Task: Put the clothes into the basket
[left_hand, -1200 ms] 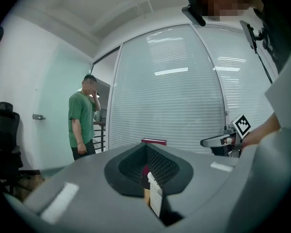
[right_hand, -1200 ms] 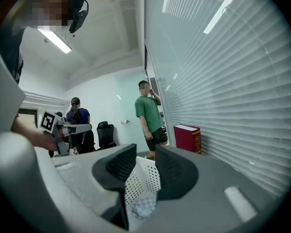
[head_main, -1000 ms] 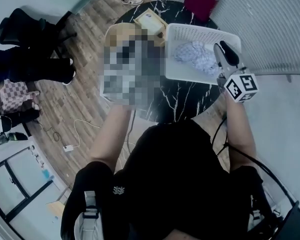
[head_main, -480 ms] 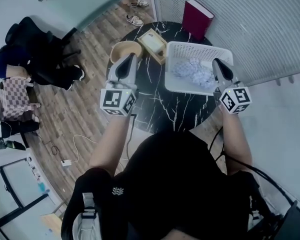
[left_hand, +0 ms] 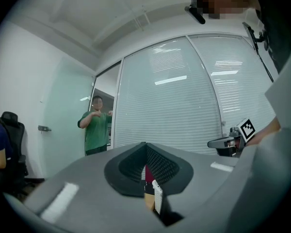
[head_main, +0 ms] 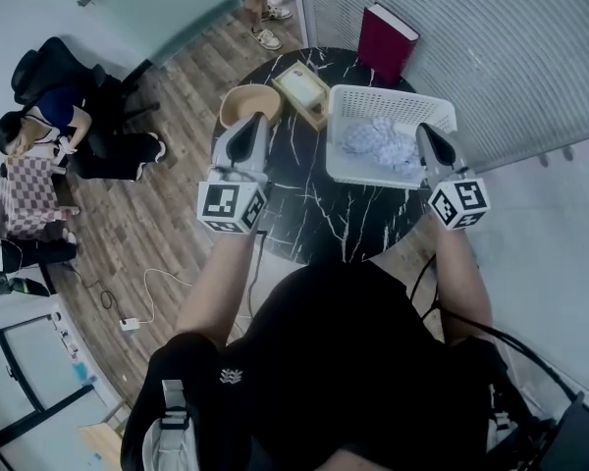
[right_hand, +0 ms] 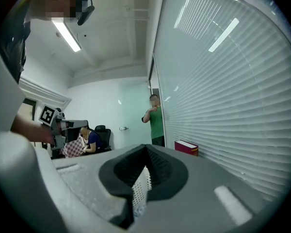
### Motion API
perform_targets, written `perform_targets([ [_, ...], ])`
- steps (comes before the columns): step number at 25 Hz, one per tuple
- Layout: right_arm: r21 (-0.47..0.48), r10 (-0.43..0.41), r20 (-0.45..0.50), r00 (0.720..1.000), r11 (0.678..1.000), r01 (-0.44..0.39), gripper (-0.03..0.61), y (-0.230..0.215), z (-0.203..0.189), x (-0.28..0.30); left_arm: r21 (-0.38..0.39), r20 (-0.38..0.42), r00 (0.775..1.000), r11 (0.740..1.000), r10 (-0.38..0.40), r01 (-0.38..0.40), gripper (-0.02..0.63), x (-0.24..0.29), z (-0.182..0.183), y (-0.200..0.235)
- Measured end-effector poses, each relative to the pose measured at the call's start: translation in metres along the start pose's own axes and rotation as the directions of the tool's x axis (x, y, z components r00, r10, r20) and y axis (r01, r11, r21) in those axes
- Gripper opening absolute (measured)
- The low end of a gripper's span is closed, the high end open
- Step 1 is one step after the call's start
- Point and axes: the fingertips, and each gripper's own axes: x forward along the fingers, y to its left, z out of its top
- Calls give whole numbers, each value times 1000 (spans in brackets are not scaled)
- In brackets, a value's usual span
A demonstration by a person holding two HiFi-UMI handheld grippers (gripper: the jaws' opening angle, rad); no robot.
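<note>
A white perforated basket (head_main: pixel 388 94) stands on the round black marble table (head_main: pixel 314 209). A crumpled pale blue and white patterned garment (head_main: pixel 378 140) lies inside it. My left gripper (head_main: pixel 255 124) hovers over the table just left of the basket, held level; its jaws meet at the tip (left_hand: pixel 145 145) with nothing between them. My right gripper (head_main: pixel 424 130) hangs at the basket's near right corner. Its jaws (right_hand: pixel 146 147) have just closed and are shut and empty, with the basket wall (right_hand: pixel 140 188) showing below them.
A red book (head_main: pixel 388 39) leans on the blind-covered glass wall behind the table. A wooden bowl (head_main: pixel 247 104) and a wooden box (head_main: pixel 301 91) sit on the table's far left. One person sits at the left (head_main: pixel 39 135); another stands by the glass door (left_hand: pixel 96 130).
My right gripper has drawn back from above the garment to the basket's near right corner and risen a little. The garment stays in the basket.
</note>
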Motion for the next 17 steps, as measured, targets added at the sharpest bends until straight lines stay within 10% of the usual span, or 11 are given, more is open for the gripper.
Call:
perform_targets([
  [17,-17,15,12,1000,1000,-15,2,15,15,-1,8,18,1000,1000,3,-3,6,-15,16,3],
])
